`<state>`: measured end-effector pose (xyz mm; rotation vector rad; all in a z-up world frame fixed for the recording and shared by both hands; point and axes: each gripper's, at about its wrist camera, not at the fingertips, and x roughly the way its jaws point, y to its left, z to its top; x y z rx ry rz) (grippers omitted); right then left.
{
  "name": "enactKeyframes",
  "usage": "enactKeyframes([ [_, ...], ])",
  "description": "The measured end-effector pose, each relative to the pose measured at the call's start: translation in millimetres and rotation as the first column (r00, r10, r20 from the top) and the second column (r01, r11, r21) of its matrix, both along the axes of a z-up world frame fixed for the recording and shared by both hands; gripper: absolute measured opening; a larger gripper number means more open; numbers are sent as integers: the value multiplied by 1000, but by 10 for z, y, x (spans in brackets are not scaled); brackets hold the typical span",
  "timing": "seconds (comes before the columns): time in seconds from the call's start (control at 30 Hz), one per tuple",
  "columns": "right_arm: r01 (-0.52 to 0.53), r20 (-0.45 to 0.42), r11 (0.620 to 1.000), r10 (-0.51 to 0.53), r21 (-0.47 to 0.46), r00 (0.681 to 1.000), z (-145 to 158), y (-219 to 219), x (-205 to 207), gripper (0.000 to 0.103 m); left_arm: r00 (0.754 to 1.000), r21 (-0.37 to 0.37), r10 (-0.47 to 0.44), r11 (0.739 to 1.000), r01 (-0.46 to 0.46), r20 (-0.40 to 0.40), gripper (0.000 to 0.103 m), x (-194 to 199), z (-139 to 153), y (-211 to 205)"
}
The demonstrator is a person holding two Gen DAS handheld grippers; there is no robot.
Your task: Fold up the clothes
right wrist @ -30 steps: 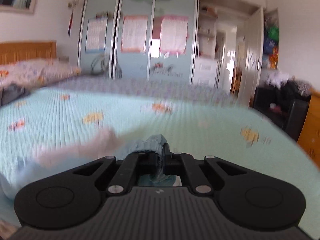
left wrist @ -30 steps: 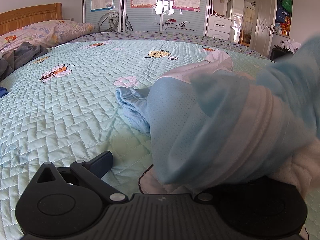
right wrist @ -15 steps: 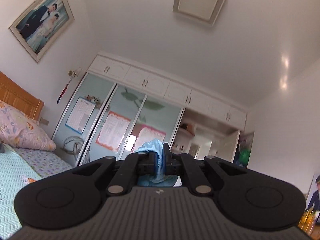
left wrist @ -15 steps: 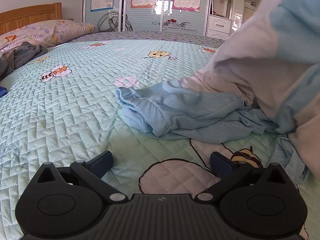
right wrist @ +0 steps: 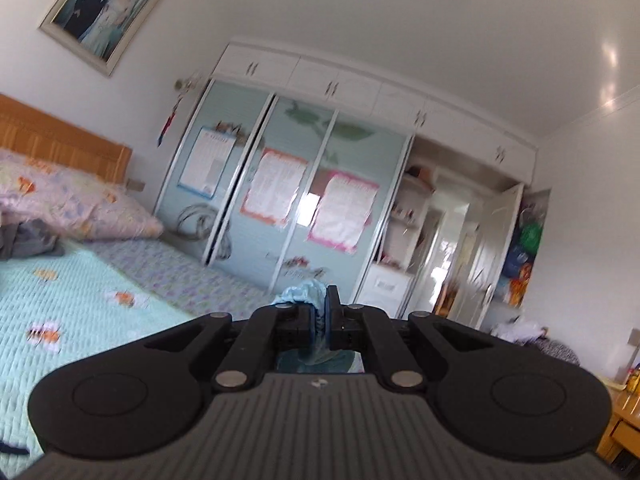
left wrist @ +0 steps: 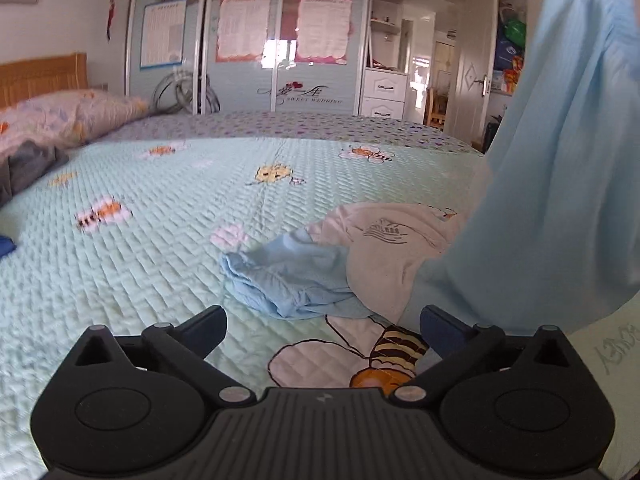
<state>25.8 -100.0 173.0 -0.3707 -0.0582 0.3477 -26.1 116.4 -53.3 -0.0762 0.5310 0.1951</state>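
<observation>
A light blue garment [left wrist: 560, 168] hangs from above at the right of the left wrist view, its lower part reaching the bed. My right gripper [right wrist: 320, 312] is shut on a bunched edge of this light blue garment [right wrist: 304, 294] and holds it high in the air. More blue cloth [left wrist: 288, 280] and a cream garment with a printed logo [left wrist: 384, 248] lie crumpled on the bed. My left gripper [left wrist: 322, 328] is open and empty, low over the bedspread just in front of the pile.
The bed has a pale green quilted bedspread [left wrist: 160, 248] with bee prints. A pillow [left wrist: 72, 116] and dark clothes [left wrist: 24, 168] lie at the far left by the wooden headboard [right wrist: 60, 140]. A wardrobe [left wrist: 248, 40] and open door stand behind.
My right gripper has risen high with the blue garment, then tilted down a little. The garment has lifted off the pile and uncovered the cream one. My left gripper has stayed open, shifting slightly.
</observation>
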Motion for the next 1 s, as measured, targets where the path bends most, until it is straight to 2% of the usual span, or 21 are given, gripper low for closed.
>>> enactKeyframes([
  [0.07, 1, 7, 1000, -1, -19, 1000, -5, 73, 12, 5, 999, 28, -3, 1000, 4, -35, 103, -8, -52, -51],
  [0.1, 2, 22, 1000, -2, 1, 1000, 71, 76, 8, 5, 998, 41, -1, 999, 4, -56, 103, -4, -96, -73],
  [0.2, -12, 132, 992, -4, 123, 991, 550, 11, -110, 5, 991, 71, 36, 997, -27, -129, 103, 67, -250, -85],
  [0.3, -45, 263, 972, -18, 232, 965, 1127, -117, -320, 5, 988, 81, 69, 995, -58, -136, 103, 91, -288, -45],
  [0.4, -43, 362, 954, -70, 296, 930, 1652, -244, -498, 5, 987, 113, 104, 989, -91, -120, 103, 95, -297, 2],
  [0.5, -17, 418, 947, -125, 320, 900, 2069, -313, -563, 5, 983, 152, 133, 982, -114, -126, 103, 155, -369, 78],
  [0.6, 38, 424, 950, -173, 309, 889, 2378, -302, -554, 5, 976, 169, 170, 975, -147, -135, 103, 209, -476, 177],
  [0.77, 134, 419, 964, -223, 231, 880, 2607, -126, -449, 5, 975, 82, 180, 982, -170, -131, 103, 199, -608, 342],
  [0.9, 112, 332, 977, -167, 179, 928, 2607, 225, -194, 5, 978, 3, 175, 985, -175, -115, 103, 173, -669, 455],
  [1.0, 88, 258, 984, -127, 157, 958, 2536, 578, 19, 5, 980, 10, 166, 986, -166, -111, 103, 172, -693, 444],
])
